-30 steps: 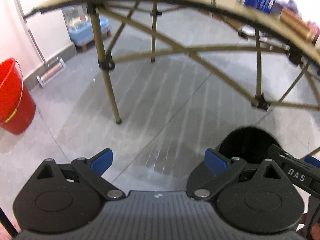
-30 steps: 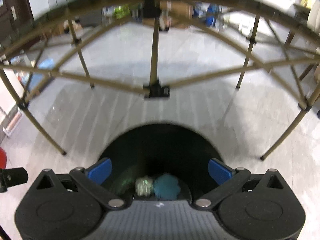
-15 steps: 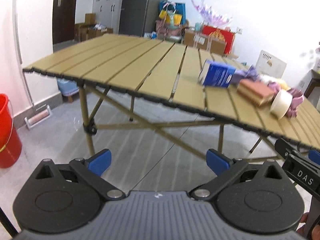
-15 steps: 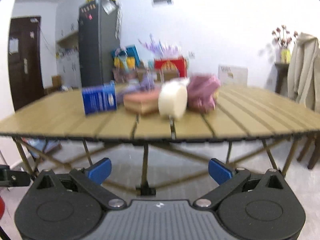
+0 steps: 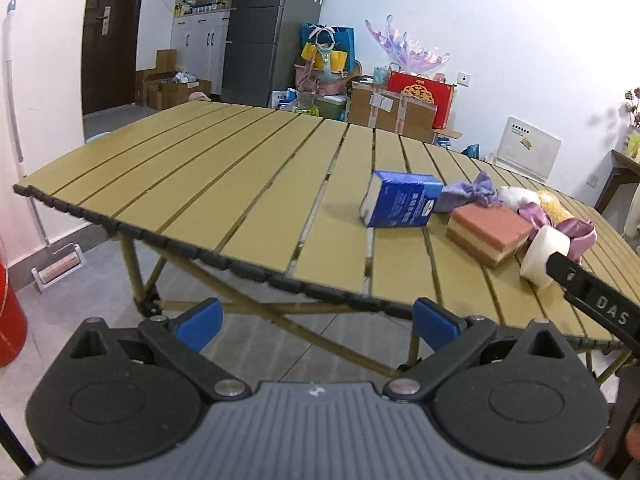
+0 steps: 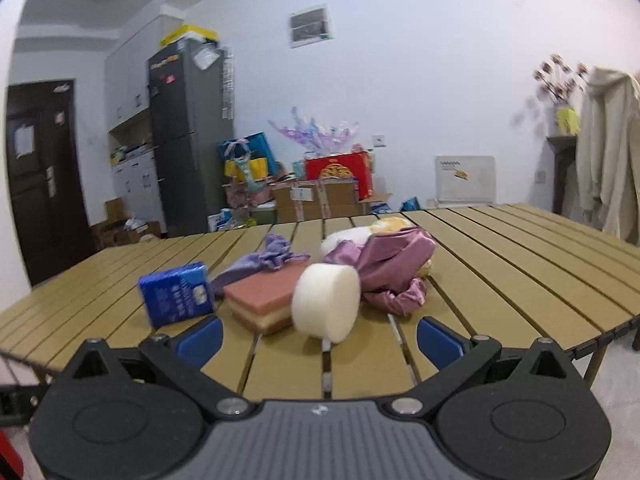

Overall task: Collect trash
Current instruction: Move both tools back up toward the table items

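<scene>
A pile of items lies on the slatted tan table (image 5: 224,184): a blue packet (image 5: 398,204), a pink layered sponge block (image 5: 490,232), a white foam cylinder (image 5: 542,256), purple cloths (image 5: 472,194). The right wrist view shows the table (image 6: 520,264) with the blue packet (image 6: 176,294), sponge block (image 6: 262,300), white cylinder (image 6: 326,306) and a pink satin cloth (image 6: 394,276). My left gripper (image 5: 316,320) is open and empty, short of the table's near edge. My right gripper (image 6: 320,334) is open and empty, just in front of the white cylinder.
A red bucket (image 5: 10,320) stands on the floor at left. Boxes and bags (image 5: 392,108) and a grey fridge (image 5: 264,36) stand behind the table. A coat (image 6: 612,160) hangs at right. The right gripper's body (image 5: 596,300) shows at the left view's right edge.
Both grippers have risen from over the black bin on the floor to table height. The right gripper has closed in on the white cylinder. Both stay open and empty.
</scene>
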